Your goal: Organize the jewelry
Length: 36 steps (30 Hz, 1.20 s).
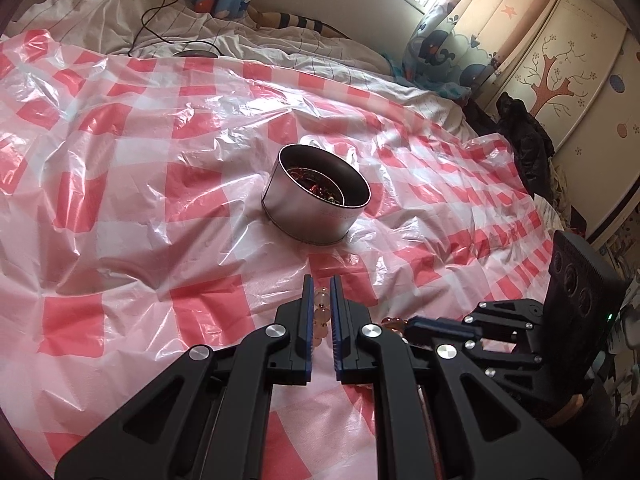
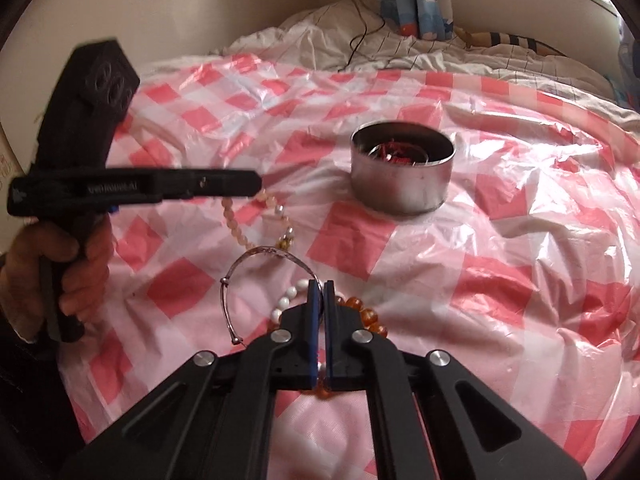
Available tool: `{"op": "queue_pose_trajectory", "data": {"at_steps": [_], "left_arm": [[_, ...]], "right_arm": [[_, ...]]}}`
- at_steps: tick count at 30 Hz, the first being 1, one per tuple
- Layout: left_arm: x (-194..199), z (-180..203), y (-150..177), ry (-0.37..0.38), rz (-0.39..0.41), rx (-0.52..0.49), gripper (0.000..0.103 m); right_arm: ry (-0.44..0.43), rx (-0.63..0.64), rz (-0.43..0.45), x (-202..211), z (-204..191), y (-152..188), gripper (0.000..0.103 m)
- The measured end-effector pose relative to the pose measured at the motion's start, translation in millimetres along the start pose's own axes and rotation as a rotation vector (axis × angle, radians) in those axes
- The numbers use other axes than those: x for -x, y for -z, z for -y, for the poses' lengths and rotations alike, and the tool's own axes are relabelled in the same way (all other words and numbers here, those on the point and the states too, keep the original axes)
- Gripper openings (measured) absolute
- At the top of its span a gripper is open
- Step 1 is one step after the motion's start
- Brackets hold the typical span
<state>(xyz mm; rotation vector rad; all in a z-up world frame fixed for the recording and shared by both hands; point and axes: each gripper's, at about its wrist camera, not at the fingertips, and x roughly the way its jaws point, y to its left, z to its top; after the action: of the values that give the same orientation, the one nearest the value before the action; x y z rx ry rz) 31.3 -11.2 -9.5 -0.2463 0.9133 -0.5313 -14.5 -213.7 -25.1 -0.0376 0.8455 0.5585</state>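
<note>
Left gripper [image 1: 321, 300]: closed on pale pink bead bracelet [image 2: 240, 224], strand hanging free above checkered plastic sheet [image 1: 140, 200] on bed. Right gripper [image 2: 321, 292]: nearly closed on silver bangle [image 2: 240, 284], clamped at bangle's 3 o'clock. White bead bracelet [image 2: 286, 302] and amber bead bracelet [image 2: 366, 314] beneath right gripper, on sheet. Round metal tin [image 2: 402, 172], jewelry inside, at 1 o'clock from right gripper, well apart.
</note>
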Motion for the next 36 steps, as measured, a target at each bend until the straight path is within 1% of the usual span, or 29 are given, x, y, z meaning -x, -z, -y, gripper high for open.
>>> {"op": "queue_pose_trajectory", "data": {"at_steps": [4, 8, 11, 20, 32, 36], "left_arm": [[4.2, 3.0, -3.0, 0.006, 0.013, -0.009, 0.007], [4.2, 9.0, -4.8, -0.003, 0.020, -0.025, 0.007], [1.9, 14.5, -5.2, -0.030, 0.020, -0.049, 0.007], [-0.2, 25.8, -8.9, -0.117, 0.042, -0.112, 0.007], [-1.4, 44.7, -16.0, -0.252, 0.096, -0.222, 0.007], [-2.5, 54.4, -17.9, -0.283, 0.115, -0.261, 0.007]], "right_arm": [[0.019, -0.039, 0.056, 14.4, 11.2, -8.0, 0.003], [0.046, -0.059, 0.083, 21.2, 19.1, -11.7, 0.003], [0.071, -0.056, 0.086, 21.4, 20.2, -13.3, 0.003], [0.091, -0.075, 0.107, 27.3, 29.1, -13.1, 0.003], [0.127, -0.104, 0.162, 35.0, 37.6, -15.4, 0.003], [0.131, -0.113, 0.184, 36.2, 39.7, -18.1, 0.003]]}}
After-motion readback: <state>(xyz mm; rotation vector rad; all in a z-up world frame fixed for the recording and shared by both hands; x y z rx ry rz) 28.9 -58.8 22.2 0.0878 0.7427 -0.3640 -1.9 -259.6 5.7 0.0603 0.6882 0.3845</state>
